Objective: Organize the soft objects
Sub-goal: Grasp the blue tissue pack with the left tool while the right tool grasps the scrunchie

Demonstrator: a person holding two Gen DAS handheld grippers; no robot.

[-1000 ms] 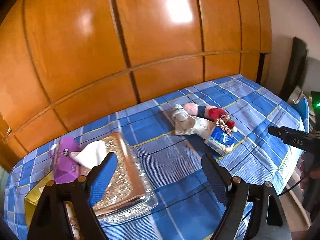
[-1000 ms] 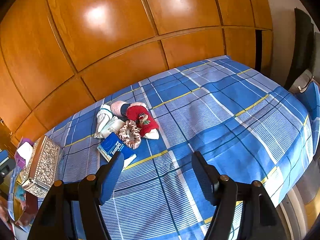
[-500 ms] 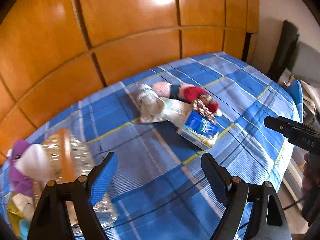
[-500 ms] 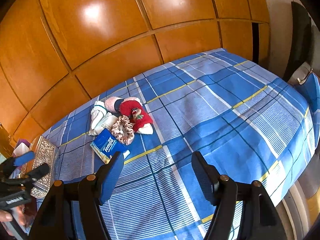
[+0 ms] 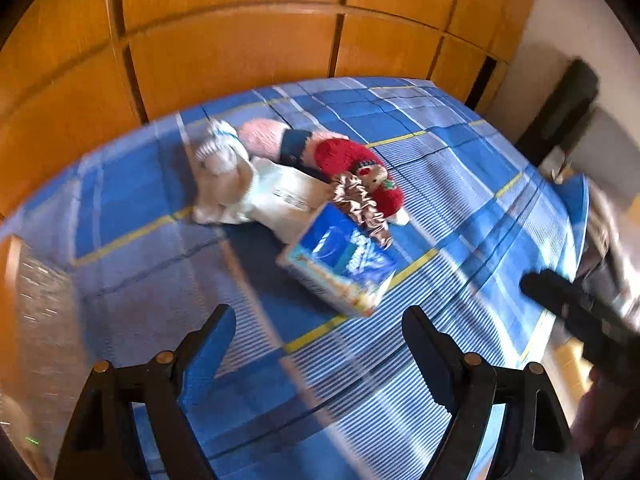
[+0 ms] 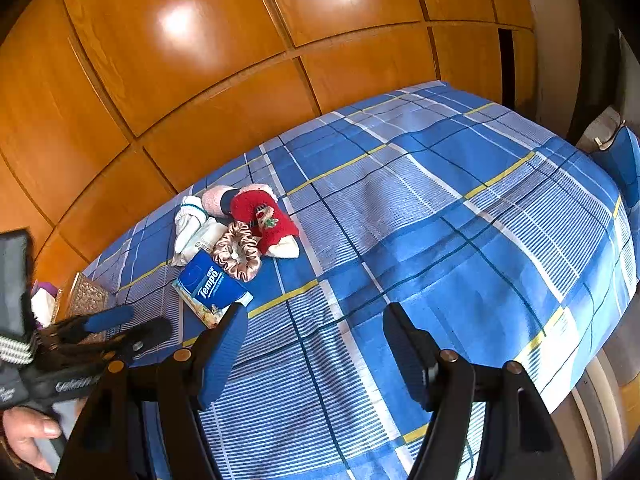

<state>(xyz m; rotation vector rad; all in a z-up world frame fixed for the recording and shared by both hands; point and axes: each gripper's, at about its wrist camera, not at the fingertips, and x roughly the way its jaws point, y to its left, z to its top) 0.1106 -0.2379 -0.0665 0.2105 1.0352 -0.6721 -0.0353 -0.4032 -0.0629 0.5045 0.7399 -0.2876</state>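
Left gripper (image 5: 316, 332) is spread wide with nothing between its blue pads; right gripper (image 6: 316, 340) likewise wide apart and empty. Both hover over the near part of the blue plaid bedsheet (image 6: 460, 220). Key relation: the pile lies ahead of the left gripper, slightly right of its centre line and just beyond the tips, whereas from the right gripper it sits ahead and well to the left, so I judge the left one is nearer. Nearest item is the blue Tempo tissue pack (image 5: 340, 268), flat on the sheet, long axis diagonal from near-left to far-right in the right wrist view, its near corner by the right gripper's left finger. Touching its far edge: the champagne satin scrunchie (image 5: 362, 204). Beyond that, the red fuzzy sock with a bear motif (image 5: 360, 164), white toe end pointing near-right. Left of the scrunchie, a white plastic wipes pouch (image 5: 286, 200), with a rolled white sock (image 5: 220, 160) lying on its far-left side. Farthest: the pink fuzzy sock with a dark band (image 5: 264, 140), against the red one. Containers: an ornate gold tissue box (image 6: 86, 294) at far left, white tissue poking up beside a purple object (image 6: 46, 290); the left view is too blurred to confirm more. Wooden panel wall (image 6: 200, 80) behind.
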